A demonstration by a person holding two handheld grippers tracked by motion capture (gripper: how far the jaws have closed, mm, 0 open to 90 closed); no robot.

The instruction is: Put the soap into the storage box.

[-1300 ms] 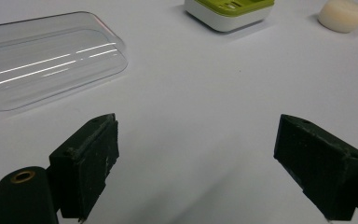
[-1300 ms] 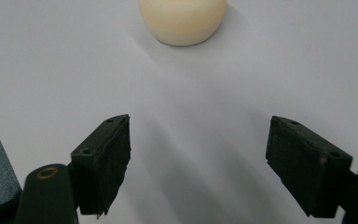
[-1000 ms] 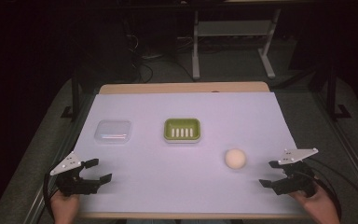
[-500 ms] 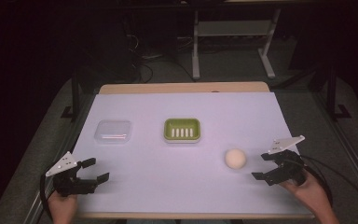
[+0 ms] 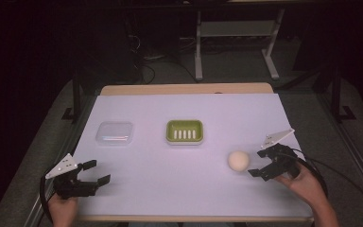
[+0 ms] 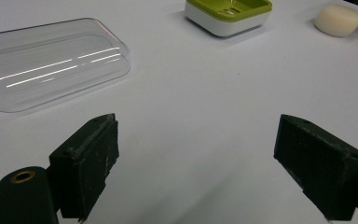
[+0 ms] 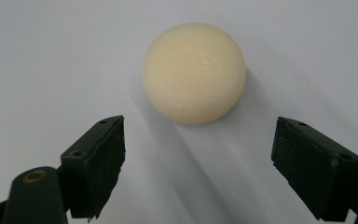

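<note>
Round cream soap bar (image 7: 194, 73): smooth, matte, lying on white table (image 5: 179, 179) just ahead of my right gripper (image 5: 260, 164), jaws spread. Left gripper (image 6: 196, 163) view: clear plastic lid (image 6: 51, 63), jaws spread.

A clear plastic lid (image 5: 115, 133) lies flat toward the left edge of the table (image 5: 184, 189) — well apart from a green soap dish (image 5: 185, 131) with a white base, which sits near the middle, slots in its floor.
</note>
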